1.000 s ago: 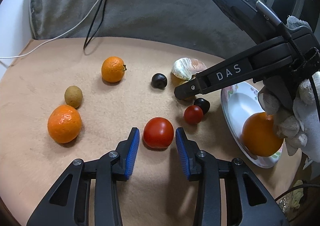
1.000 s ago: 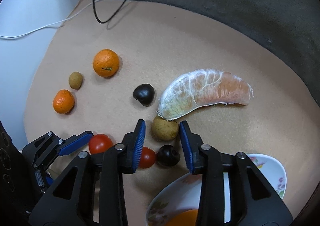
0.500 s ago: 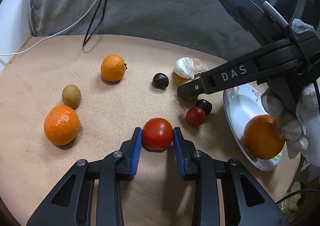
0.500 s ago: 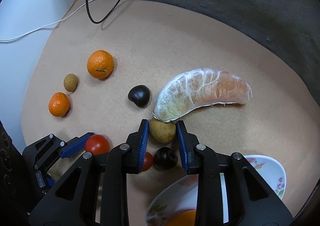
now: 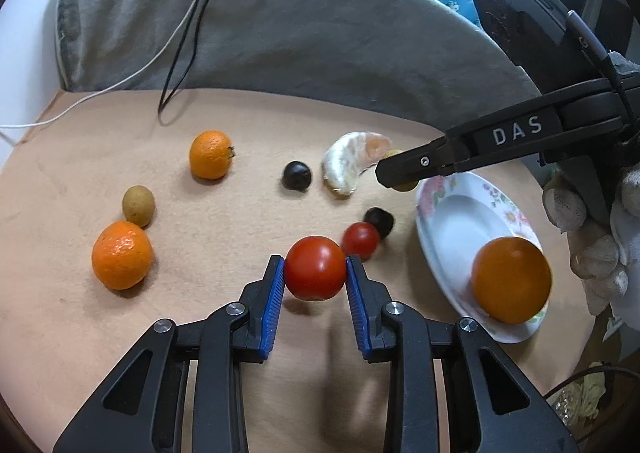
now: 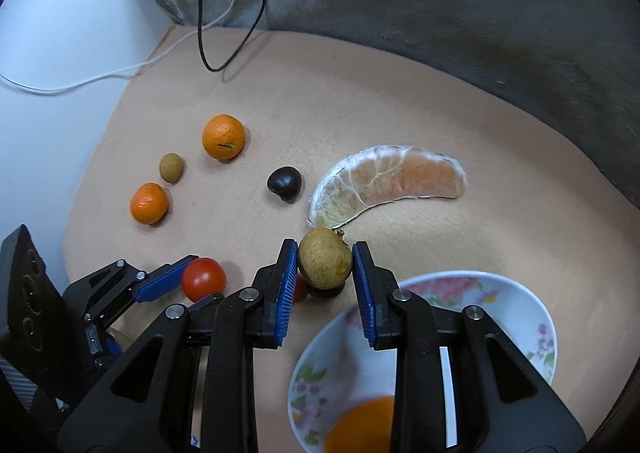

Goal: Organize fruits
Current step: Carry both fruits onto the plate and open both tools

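My left gripper (image 5: 315, 265) is shut on a large red tomato (image 5: 315, 271), which hangs just above the tan mat with its shadow under it. My right gripper (image 6: 325, 253) is shut on a round brown fruit (image 6: 325, 264), held off the mat at the near edge of the flowered plate (image 6: 520, 305). One orange (image 5: 510, 279) lies on that plate (image 5: 460, 221). On the mat lie a peeled pomelo segment (image 6: 388, 181), two dark fruits (image 5: 296, 175) (image 5: 379, 221), a small red tomato (image 5: 360, 240), two oranges (image 5: 211, 154) (image 5: 122, 255) and another brown fruit (image 5: 138, 205).
A grey cushion (image 5: 300, 25) rises behind the mat, with a black cable (image 5: 188, 53) and a white cable (image 5: 80, 105) trailing onto the mat's far left. A gloved hand (image 5: 596, 253) holds the right gripper beside the plate. A white wall (image 6: 52, 53) borders the left.
The left jaws closed onto the large tomato. The right jaws closed onto the brown fruit beside the pomelo segment and raised it off the mat.
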Tool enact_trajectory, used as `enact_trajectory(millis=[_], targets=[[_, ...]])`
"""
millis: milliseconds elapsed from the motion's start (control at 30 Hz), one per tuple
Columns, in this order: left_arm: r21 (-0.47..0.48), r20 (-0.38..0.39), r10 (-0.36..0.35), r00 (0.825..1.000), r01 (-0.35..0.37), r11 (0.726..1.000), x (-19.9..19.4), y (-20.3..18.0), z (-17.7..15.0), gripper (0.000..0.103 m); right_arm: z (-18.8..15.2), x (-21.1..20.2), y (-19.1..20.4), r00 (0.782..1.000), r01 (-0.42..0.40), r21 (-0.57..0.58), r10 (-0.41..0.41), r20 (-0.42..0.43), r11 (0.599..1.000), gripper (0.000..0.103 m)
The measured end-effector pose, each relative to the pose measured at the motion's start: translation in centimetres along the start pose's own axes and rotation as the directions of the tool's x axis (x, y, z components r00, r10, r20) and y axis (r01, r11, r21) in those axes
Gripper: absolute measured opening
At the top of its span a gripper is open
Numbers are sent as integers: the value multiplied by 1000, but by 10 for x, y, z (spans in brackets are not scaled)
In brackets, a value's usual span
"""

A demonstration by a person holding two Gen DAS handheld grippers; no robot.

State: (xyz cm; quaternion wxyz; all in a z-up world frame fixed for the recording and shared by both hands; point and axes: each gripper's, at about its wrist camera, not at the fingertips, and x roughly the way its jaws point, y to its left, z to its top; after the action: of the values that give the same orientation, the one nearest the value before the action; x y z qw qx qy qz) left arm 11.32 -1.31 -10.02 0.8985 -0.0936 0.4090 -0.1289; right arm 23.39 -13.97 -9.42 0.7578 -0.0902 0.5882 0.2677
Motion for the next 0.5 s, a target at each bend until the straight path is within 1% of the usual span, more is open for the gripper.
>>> enact_trajectory(millis=[300, 500], targets=[[29, 27, -32, 999, 31, 999, -10, -22, 5, 29, -25, -39, -17, 996, -5, 13, 4, 87, 1000, 29], [52, 35, -58, 998, 56, 997, -6, -38, 14, 29, -48, -64, -35, 989, -4, 48, -3, 148, 999, 29]])
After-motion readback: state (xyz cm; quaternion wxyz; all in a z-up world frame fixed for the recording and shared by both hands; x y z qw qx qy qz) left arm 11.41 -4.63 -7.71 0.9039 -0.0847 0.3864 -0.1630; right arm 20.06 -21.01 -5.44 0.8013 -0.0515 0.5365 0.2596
